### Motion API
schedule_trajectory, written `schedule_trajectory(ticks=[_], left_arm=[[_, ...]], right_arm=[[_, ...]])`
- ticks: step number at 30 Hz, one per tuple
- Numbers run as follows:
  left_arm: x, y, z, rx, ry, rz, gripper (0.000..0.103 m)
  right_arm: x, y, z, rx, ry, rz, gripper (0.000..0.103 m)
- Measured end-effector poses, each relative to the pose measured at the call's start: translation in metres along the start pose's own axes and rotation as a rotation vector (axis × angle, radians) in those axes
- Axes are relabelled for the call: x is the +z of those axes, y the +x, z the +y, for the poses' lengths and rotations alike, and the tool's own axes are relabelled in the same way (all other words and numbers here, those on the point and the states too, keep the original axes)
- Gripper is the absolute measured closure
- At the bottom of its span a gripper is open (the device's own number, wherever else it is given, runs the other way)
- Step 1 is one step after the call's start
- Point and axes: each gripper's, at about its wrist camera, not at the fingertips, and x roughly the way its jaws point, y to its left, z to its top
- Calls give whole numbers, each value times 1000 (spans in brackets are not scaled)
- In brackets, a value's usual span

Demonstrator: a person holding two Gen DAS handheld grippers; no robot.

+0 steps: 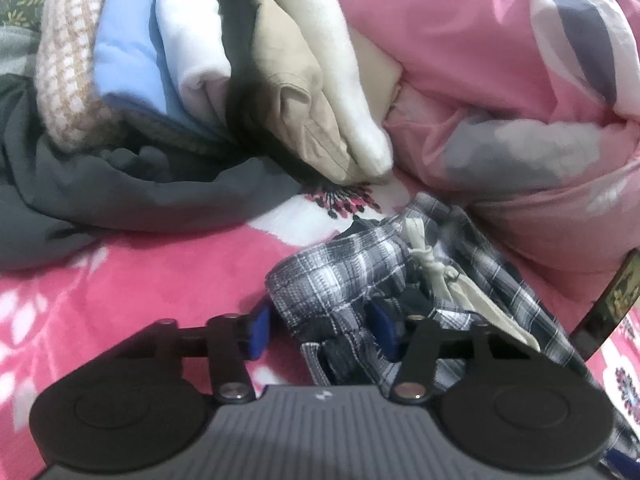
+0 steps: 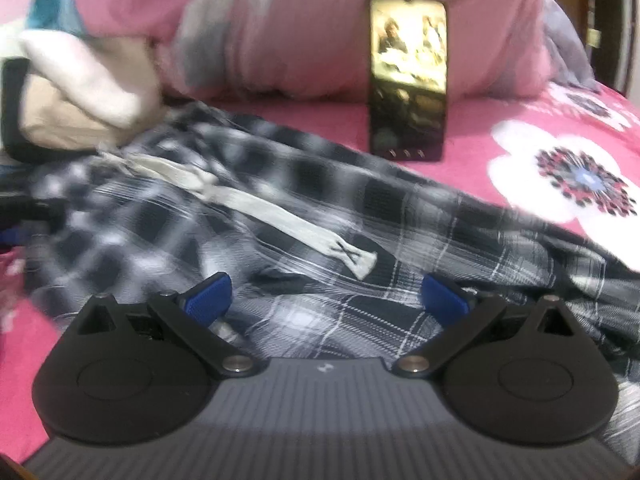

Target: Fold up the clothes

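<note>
Black-and-white plaid shorts (image 1: 340, 264) with a cream drawstring (image 1: 432, 268) lie crumpled on the pink flowered bed sheet (image 1: 160, 280). My left gripper (image 1: 320, 328) has a bunched fold of the waist end between its blue pads, and both pads touch the cloth. In the right wrist view the same shorts (image 2: 400, 208) spread across the bed, with the drawstring (image 2: 256, 204) running over them. My right gripper (image 2: 326, 300) hovers just over the plaid cloth, its fingers wide apart with nothing pinched between them.
A stack of folded clothes (image 1: 200, 60) leans at the back left, above a dark grey garment (image 1: 100, 184). A bulky pink quilt (image 1: 460, 60) fills the back right. A phone (image 2: 408, 80) with a lit screen stands propped against the quilt (image 2: 280, 32).
</note>
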Motion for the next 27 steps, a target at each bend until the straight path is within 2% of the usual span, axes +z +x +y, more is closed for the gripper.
schedule_trajectory(ticks=[2, 3, 5, 10, 13, 15, 16, 18, 20, 21, 22, 27], left_arm=[[1, 2, 3, -16, -16, 3, 67], [1, 2, 4, -23, -24, 5, 69], [2, 2, 7, -34, -43, 4, 80], [5, 0, 14, -67, -101, 16, 85], [8, -5, 18, -91, -119, 11, 88], [9, -10, 21, -104, -134, 4, 89], [10, -13, 23, -109, -141, -2, 90], [10, -19, 25, -103, -151, -10, 90], [9, -28, 30, -92, -170, -11, 91], [8, -34, 33, -84, -183, -14, 91], [7, -40, 35, -82, -193, -17, 92], [-3, -89, 45, -75, -179, -51, 92]], right_arm=[[-2, -21, 3, 45, -23, -61, 1], [-3, -31, 7, 73, -51, -84, 1], [-5, -47, 24, 138, -135, -108, 1], [-10, -65, 88, 297, -400, -150, 1], [-21, -53, 131, 266, -617, -164, 1], [-28, -36, 148, 252, -716, -143, 3], [-31, -28, 155, 254, -763, -122, 8], [-35, -19, 162, 248, -814, -103, 32], [-33, -19, 163, 263, -794, -77, 82], [-29, -20, 162, 275, -769, -60, 95], [-26, -23, 161, 287, -747, -45, 100], [-28, -68, 162, 363, -718, -35, 100]])
